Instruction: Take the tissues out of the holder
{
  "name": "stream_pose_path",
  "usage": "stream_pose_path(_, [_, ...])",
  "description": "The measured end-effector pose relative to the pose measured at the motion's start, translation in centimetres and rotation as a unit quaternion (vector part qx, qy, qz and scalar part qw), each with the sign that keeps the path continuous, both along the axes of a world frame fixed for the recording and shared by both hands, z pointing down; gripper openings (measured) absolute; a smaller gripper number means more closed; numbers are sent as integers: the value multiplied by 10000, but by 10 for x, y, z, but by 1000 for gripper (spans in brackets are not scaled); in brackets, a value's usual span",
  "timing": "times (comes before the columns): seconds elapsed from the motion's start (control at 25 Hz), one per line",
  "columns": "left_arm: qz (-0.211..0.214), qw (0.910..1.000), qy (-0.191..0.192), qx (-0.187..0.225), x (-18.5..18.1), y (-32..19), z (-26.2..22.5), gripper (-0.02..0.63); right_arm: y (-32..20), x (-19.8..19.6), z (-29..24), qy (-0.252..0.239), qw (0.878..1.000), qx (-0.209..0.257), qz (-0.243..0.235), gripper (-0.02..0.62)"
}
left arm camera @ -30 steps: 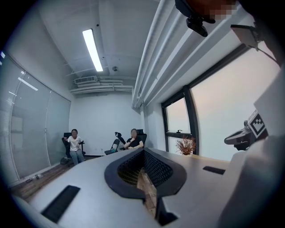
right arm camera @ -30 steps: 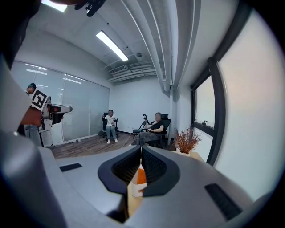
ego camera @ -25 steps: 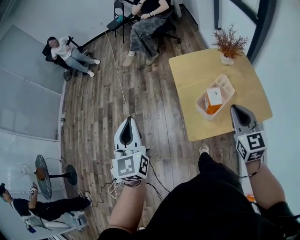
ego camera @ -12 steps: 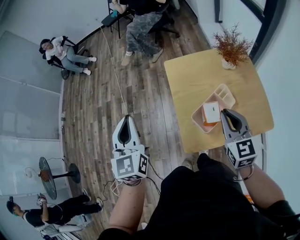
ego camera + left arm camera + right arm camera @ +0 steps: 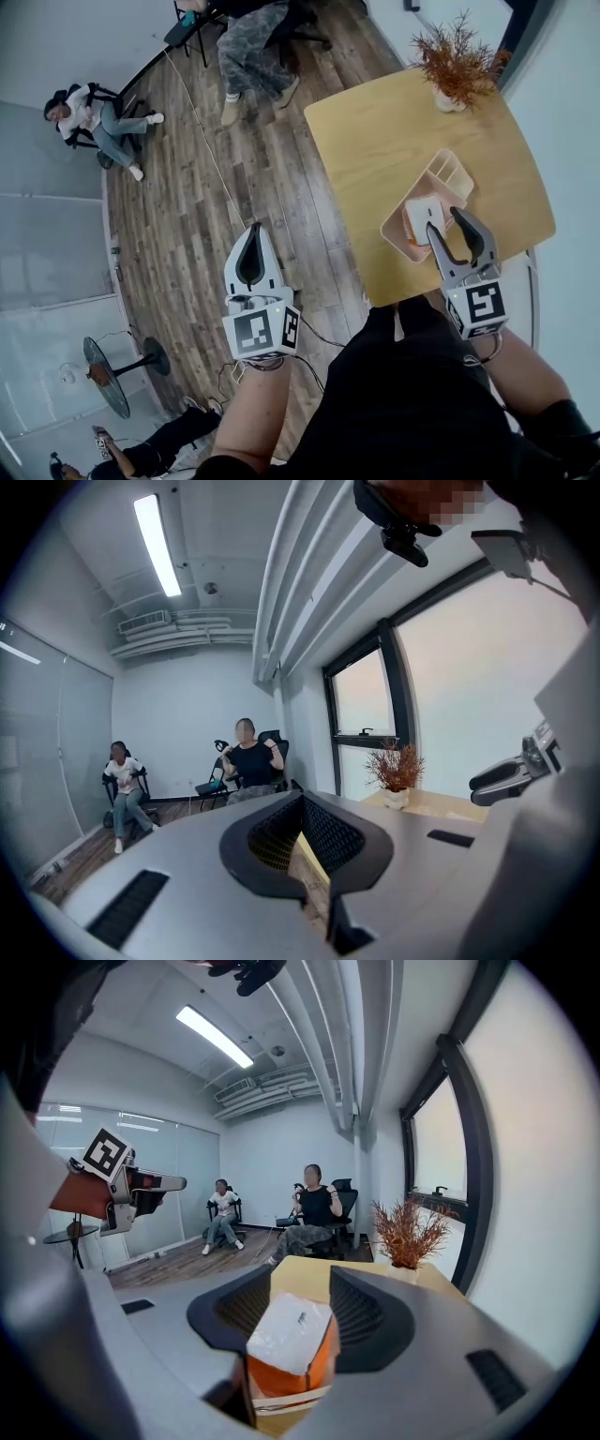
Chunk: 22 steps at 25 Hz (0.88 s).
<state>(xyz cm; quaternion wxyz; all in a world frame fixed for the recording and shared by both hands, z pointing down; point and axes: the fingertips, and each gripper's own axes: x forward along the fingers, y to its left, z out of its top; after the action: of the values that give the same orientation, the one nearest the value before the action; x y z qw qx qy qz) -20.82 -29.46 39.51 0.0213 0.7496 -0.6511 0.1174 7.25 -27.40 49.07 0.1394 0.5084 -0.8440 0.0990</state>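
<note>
A tissue pack point(image 5: 424, 217), white on top with orange sides, stands in a beige slotted holder point(image 5: 448, 167) near the front edge of the wooden table point(image 5: 375, 131). My right gripper point(image 5: 448, 223) hovers at the holder, jaws opening. In the right gripper view the pack point(image 5: 291, 1340) sits between the right gripper's point(image 5: 302, 1277) fingers, and the pads do not press on it. My left gripper point(image 5: 251, 234) hangs over the floor left of the table, far from the holder. It is shut and empty in the left gripper view point(image 5: 302, 799).
A dried plant in a white pot point(image 5: 455, 66) stands at the table's far edge. Two people sit on chairs point(image 5: 94, 117) across the wooden floor. A round-based stand point(image 5: 122, 370) is at the lower left. A window wall runs along the right.
My right gripper has moved forward from the table's front edge to the holder, and its jaws have parted around the tissue pack. The left gripper has stayed in place.
</note>
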Motion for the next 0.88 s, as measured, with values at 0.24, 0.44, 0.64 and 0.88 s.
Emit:
stream_pose_path(0.24, [302, 9994, 18, -186, 6, -19, 27, 5, 2, -12, 33, -147, 9994, -277, 171, 367])
stream_pose_path(0.44, [424, 9985, -11, -344, 7, -23, 54, 5, 3, -19, 59, -51, 9992, -331, 227, 424])
stream_pose_path(0.64, [473, 9975, -20, -516, 6, -24, 73, 5, 3, -22, 81, 8, 9980, -547, 327, 440])
stream_pose_path(0.88, [474, 9968, -14, -636, 7, -24, 87, 5, -3, -24, 97, 288, 9966, -646, 426, 440])
